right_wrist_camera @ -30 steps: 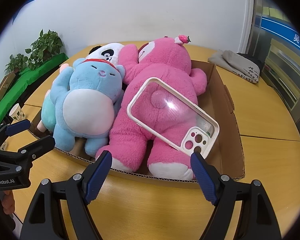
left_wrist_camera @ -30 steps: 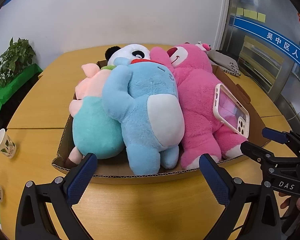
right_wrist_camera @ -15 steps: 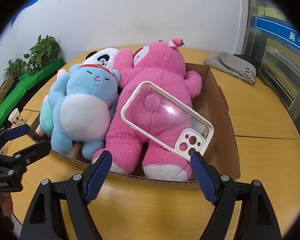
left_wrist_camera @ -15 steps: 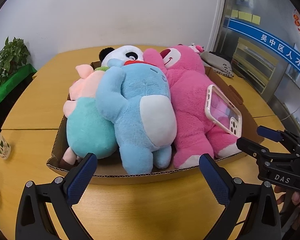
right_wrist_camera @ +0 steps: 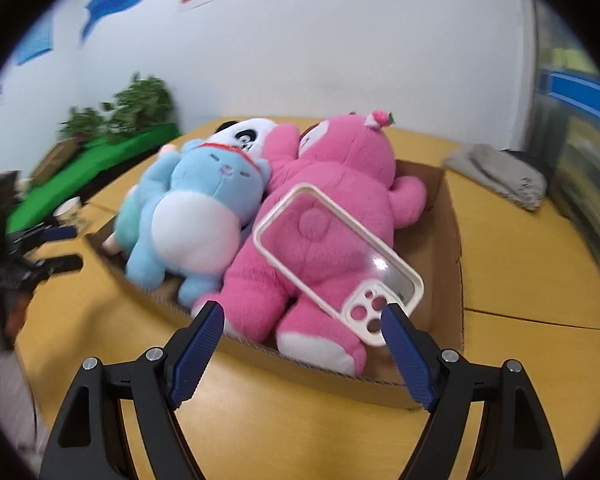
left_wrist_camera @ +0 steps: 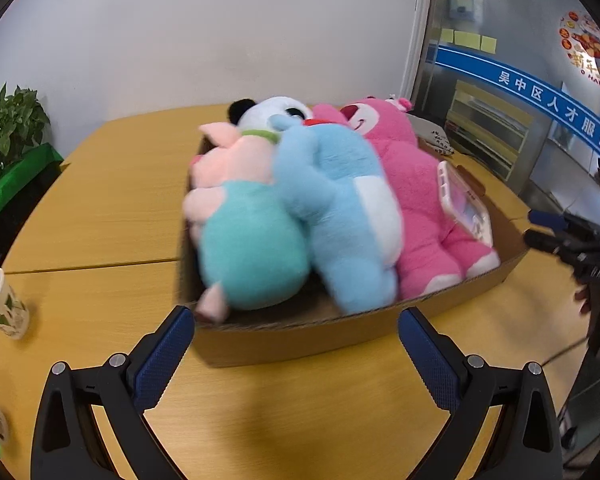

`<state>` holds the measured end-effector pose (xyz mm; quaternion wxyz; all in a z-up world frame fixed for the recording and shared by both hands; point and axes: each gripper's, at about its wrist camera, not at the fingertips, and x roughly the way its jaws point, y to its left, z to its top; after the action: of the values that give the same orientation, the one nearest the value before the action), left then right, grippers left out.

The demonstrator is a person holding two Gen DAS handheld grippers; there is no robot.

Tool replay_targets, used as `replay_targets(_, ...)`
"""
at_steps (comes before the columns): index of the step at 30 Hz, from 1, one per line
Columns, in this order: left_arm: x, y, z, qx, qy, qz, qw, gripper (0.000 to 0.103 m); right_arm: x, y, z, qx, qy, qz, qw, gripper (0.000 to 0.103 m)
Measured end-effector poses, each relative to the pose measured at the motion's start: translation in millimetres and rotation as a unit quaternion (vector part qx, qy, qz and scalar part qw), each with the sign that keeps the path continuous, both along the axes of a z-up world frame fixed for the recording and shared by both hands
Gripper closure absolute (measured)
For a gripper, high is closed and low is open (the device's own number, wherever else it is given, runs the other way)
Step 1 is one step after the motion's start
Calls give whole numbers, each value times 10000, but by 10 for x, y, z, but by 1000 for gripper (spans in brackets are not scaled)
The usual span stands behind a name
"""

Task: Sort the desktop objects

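A shallow cardboard box (left_wrist_camera: 300,340) (right_wrist_camera: 448,216) on the wooden table holds several plush toys: a pink bear (left_wrist_camera: 416,184) (right_wrist_camera: 340,184), a light blue one (left_wrist_camera: 340,200) (right_wrist_camera: 204,200), a teal and pink one (left_wrist_camera: 248,248) and a panda (left_wrist_camera: 276,110) (right_wrist_camera: 244,132). A clear phone case with a cream rim (right_wrist_camera: 336,256) (left_wrist_camera: 466,210) lies on the pink bear. My left gripper (left_wrist_camera: 296,340) is open and empty, just in front of the box's near wall. My right gripper (right_wrist_camera: 302,332) is open and empty, near the box front, close below the case.
A paper cup (left_wrist_camera: 2,304) (right_wrist_camera: 70,208) stands on the table left of the box. A grey folded cloth (right_wrist_camera: 500,176) lies at the far right. Potted plants on a green stand (right_wrist_camera: 116,136) line the left wall. Glass doors are at the right.
Both grippers have swung and pulled apart; the left view now sees the box more from its left corner, the right view tilts up. The toys and case have not moved in the box.
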<state>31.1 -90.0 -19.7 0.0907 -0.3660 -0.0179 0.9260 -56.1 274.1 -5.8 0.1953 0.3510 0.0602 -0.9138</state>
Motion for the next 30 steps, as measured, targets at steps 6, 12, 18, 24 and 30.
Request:
replay_targets(6,91,-739,-467,-258,-448,83,9986,0,-62,895,-525,426,-435,539,9967,22)
replay_targets(12,-40,-1078,-909,-299,-810,54,9963,0,-145,1715,-1088,638,-930,422,9927,18)
replay_targets(18,-273,-1156,-947,-584,-858,181,9944,0,-318,2200,-1201,611,-928,312,9933,0)
replay_targets(24,-314,-1246,-971,-551,-873,359,9940,0,-520,2435,-1242,643,-944,581,9918,0)
replay_targets(30,-559,-1400,-932,-547,-921,335,9937,0,-579,2533,-1219,663,-971,576,9914,0)
